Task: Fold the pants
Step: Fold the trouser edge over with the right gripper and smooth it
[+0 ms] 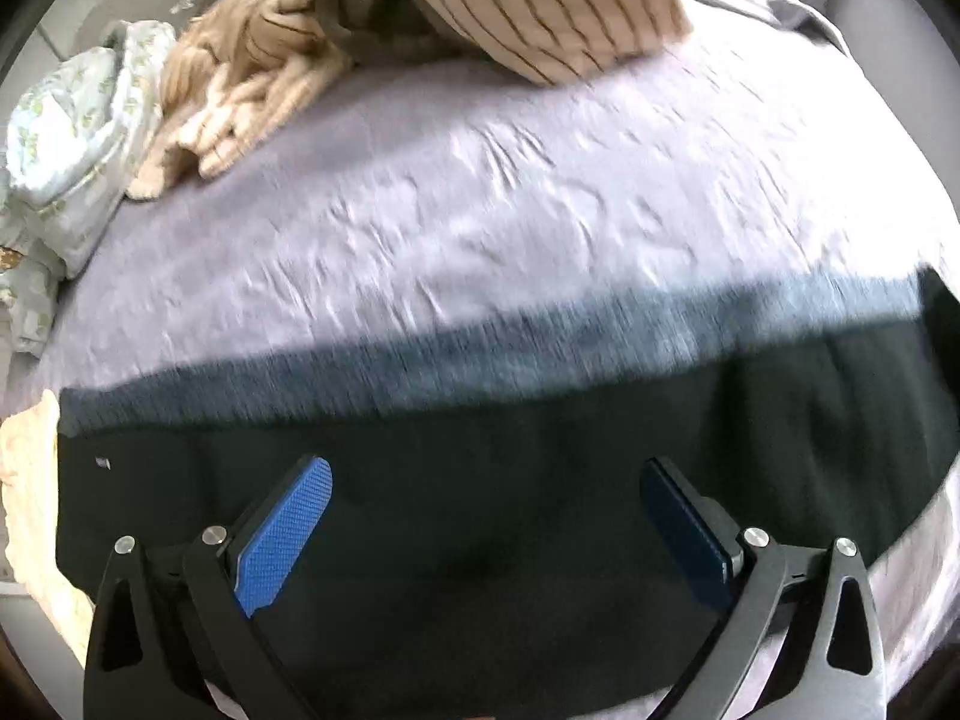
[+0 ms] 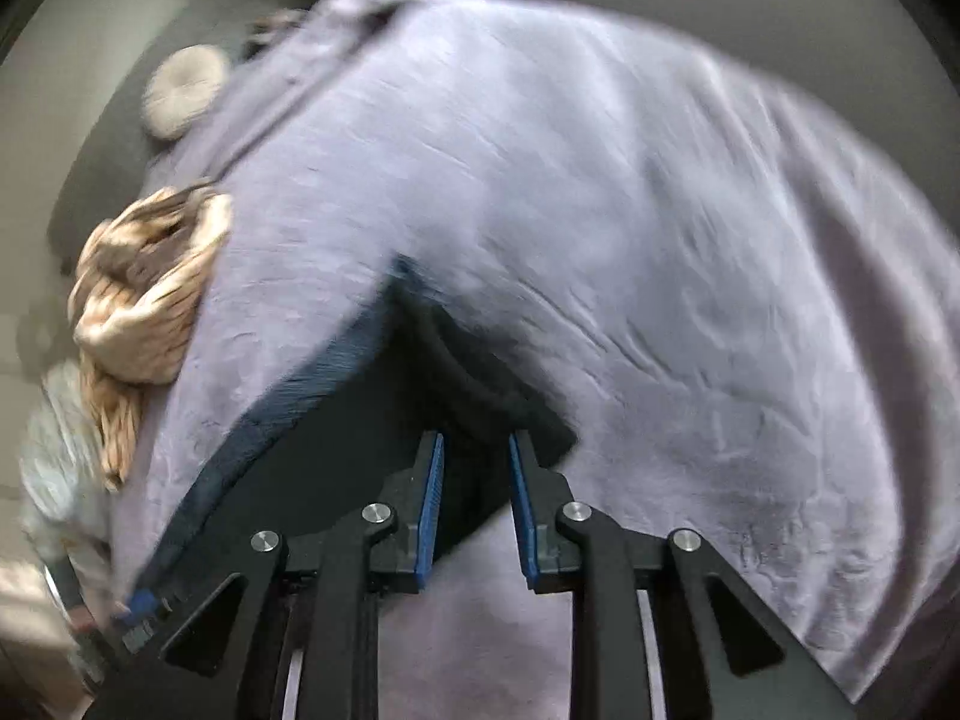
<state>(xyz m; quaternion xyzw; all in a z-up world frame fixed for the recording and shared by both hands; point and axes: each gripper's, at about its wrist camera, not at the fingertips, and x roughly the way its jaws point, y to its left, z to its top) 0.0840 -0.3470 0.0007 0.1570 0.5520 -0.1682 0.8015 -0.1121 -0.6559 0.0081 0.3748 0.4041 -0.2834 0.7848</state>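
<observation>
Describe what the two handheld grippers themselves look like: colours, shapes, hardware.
Both look alike. The left gripper has two flat fingers faced with textured blue pads, carried on black angular linkage arms with triangular cut-outs and round silver pivot bolts. The right gripper shows the same black linkage, silver bolts and blue pads, seen edge-on. No cables, markings or sleeves are visible.

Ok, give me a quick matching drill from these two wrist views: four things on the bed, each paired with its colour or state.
Things:
1. pants
2. bedsheet
3. striped cushion
4. left gripper

Colour or state:
A. beige with thin brown lines
B. jaws wide apart, over dark cloth
C. lavender, wrinkled
D. black, spread flat near the bed's edge

Pairs: 1-D, 2-C, 3-A, 4-B
</observation>
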